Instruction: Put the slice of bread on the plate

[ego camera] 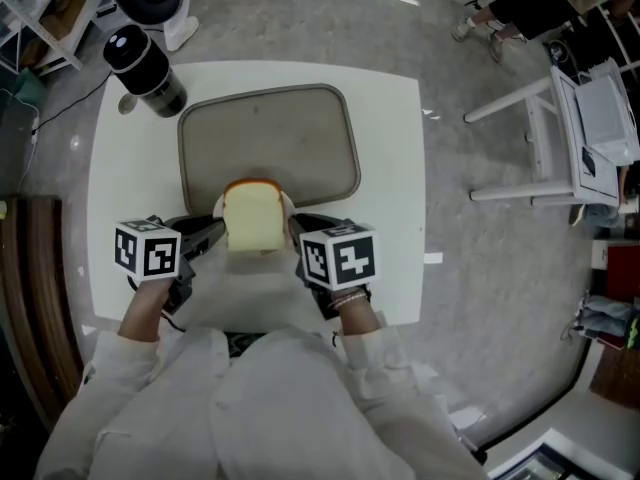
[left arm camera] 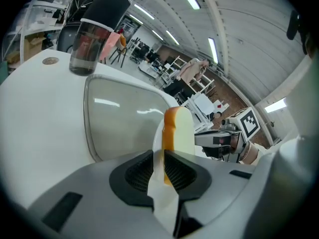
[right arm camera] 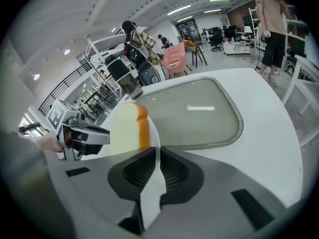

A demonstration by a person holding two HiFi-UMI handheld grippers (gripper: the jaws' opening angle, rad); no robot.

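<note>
A slice of bread [ego camera: 252, 218] with a brown crust lies on a small white plate [ego camera: 217, 208], which hangs above the near edge of the grey tray [ego camera: 268, 138]. My left gripper [ego camera: 214, 234] is shut on the plate's left rim, and my right gripper [ego camera: 296, 230] is shut on its right rim. In the left gripper view, the left gripper [left arm camera: 159, 169] pinches the plate [left arm camera: 163, 200]; the bread [left arm camera: 178, 132] stands beyond it, with the right gripper [left arm camera: 219, 139] behind. In the right gripper view, the right gripper [right arm camera: 156, 171] clamps the plate [right arm camera: 151, 195] beside the bread [right arm camera: 125, 131].
The tray rests on a white table [ego camera: 390, 168]. A black-lidded tumbler [ego camera: 146, 65] and a small round disc [ego camera: 127, 104] stand at the table's far left corner. A white frame stand [ego camera: 560, 138] is on the floor to the right.
</note>
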